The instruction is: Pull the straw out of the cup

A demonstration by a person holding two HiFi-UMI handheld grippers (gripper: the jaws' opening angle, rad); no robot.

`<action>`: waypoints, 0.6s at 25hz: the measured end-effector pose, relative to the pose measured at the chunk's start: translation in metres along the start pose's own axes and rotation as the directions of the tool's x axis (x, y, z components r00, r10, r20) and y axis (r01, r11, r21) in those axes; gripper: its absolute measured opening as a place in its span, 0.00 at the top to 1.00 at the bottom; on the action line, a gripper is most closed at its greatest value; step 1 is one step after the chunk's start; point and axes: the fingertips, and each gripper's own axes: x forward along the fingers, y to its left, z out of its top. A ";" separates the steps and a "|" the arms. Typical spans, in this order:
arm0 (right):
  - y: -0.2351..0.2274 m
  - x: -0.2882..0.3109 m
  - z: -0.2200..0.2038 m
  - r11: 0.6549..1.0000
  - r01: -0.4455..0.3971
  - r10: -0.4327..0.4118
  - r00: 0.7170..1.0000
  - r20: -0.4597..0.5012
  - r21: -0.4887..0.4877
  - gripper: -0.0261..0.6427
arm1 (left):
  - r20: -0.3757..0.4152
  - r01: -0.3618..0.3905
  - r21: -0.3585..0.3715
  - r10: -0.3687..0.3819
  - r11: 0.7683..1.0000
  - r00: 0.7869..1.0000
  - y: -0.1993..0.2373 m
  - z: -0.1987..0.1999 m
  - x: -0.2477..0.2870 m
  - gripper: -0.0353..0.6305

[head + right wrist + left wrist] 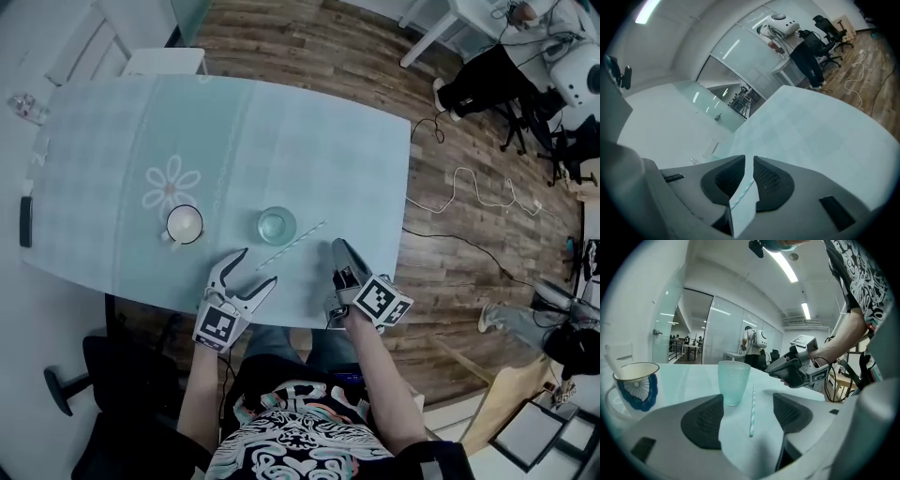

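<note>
The clear teal cup [277, 225] [733, 380] stands upright near the table's front edge. The striped straw [292, 244] [752, 411] lies flat on the table, just right of the cup and outside it. My left gripper [260, 265] [747, 411] is open, its jaws spread either side of the straw's near end without touching it. My right gripper [336, 246] [787, 369] [749, 159] hovers above the table, right of the straw. Its jaws are a narrow slit apart and hold nothing. A stretch of the straw [740, 192] shows through that slit.
A white mug [185, 225] [635, 385] with a blue pattern stands left of the cup. A dark phone [25, 221] lies at the table's left edge [56, 272]. Cables [478, 187] trail over the wooden floor to the right. A seated person [487, 75] is at the far right.
</note>
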 end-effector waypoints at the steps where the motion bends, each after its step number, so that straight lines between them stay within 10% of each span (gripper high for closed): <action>1: 0.003 -0.002 0.006 1.000 -0.008 0.008 1.000 0.009 -0.023 0.88 | 0.006 0.000 -0.001 0.000 1.000 1.000 0.000 0.003 0.000 0.47; 11: 0.044 -0.029 0.024 0.954 -0.126 0.151 0.986 0.074 -0.273 0.97 | 0.134 -0.103 -0.170 0.127 0.980 0.983 0.022 0.023 -0.028 0.57; 15: 0.049 -0.045 0.013 0.896 -0.123 0.160 0.986 0.054 -0.426 0.97 | 0.089 -0.163 -0.161 0.179 0.973 0.980 0.019 0.023 -0.032 0.92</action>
